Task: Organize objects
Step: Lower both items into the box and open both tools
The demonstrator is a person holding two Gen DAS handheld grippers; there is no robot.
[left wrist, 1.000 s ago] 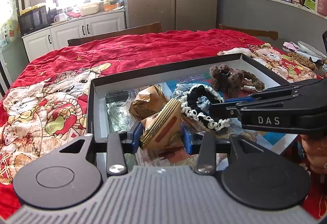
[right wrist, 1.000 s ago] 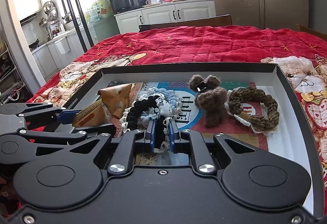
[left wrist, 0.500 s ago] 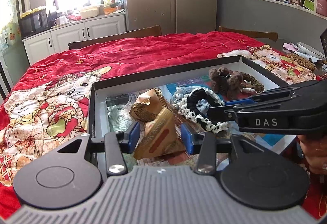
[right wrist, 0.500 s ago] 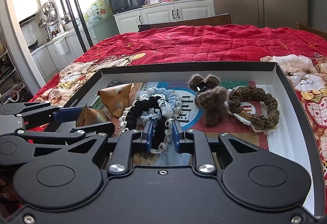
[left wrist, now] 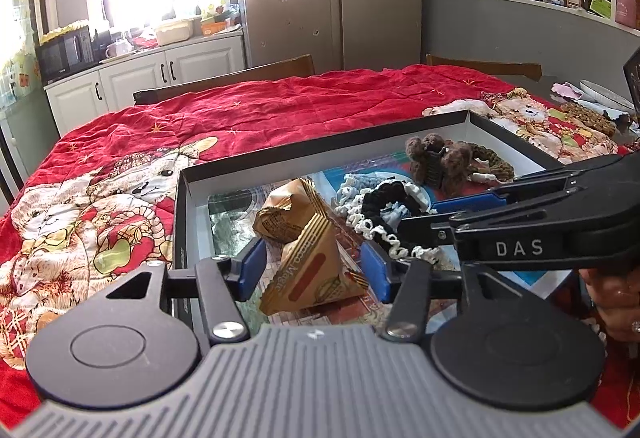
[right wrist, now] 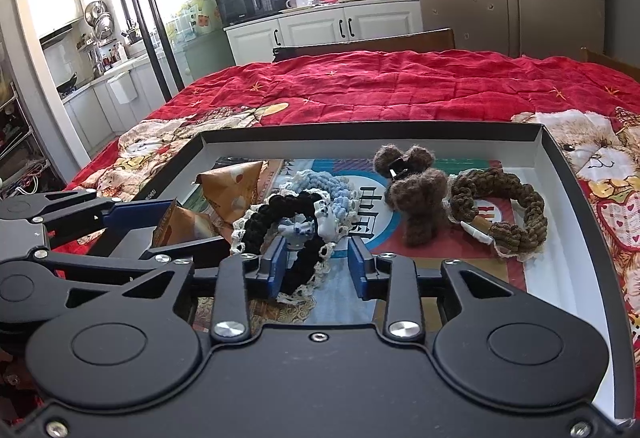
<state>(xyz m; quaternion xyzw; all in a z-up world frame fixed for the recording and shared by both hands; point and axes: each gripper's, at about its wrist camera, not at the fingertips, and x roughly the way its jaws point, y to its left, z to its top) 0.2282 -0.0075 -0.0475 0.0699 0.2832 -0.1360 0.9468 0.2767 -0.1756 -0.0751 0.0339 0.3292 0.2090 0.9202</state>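
Left wrist view: your left gripper (left wrist: 312, 270) jaws just opening, pads clear of triangular snack packet (left wrist: 316, 274) lying between them inside shallow box (left wrist: 182, 222). Right wrist view: your right gripper (right wrist: 318, 266) jaws also just opening, black lace-trimmed scrunchie (right wrist: 288, 238) between them, released, resting on box floor just beside blue scrunchie (right wrist: 340, 194).
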